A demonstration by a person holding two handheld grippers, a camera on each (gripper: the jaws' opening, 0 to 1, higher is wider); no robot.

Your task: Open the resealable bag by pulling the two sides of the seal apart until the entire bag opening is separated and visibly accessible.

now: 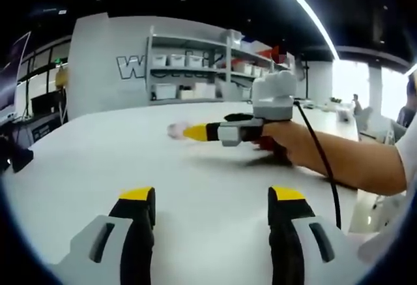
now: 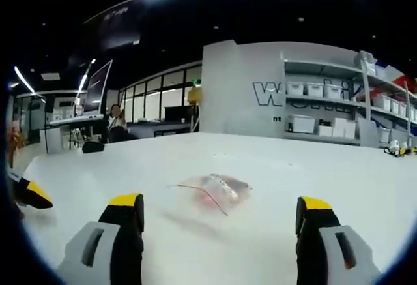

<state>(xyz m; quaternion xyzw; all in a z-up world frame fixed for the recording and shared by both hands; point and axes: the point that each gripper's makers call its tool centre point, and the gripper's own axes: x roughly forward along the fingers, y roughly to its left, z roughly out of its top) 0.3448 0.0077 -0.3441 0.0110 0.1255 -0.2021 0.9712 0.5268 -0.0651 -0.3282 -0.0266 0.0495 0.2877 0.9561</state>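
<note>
A small clear resealable bag point(image 2: 218, 190) with pinkish-red contents lies flat on the white table point(image 2: 313, 167), a short way ahead of my right gripper point(image 2: 219, 201), whose jaws stand wide open and hold nothing. In the left gripper view the bag point(image 1: 176, 130) is a small pale patch just past the yellow tip of the right gripper point(image 1: 197, 132), which a hand point(image 1: 293, 143) holds low over the table. My left gripper point(image 1: 212, 197) is open and bare, well back from the bag. Its yellow tip point(image 2: 29, 194) pokes in at the left edge of the right gripper view.
Shelves with white bins point(image 1: 189, 70) stand behind the table against a lettered wall point(image 2: 260, 92). A black cable point(image 1: 322, 161) trails from the right gripper. A dark object point(image 1: 14, 158) sits at the table's left edge. Monitors and a seated person point(image 2: 116, 119) are far off.
</note>
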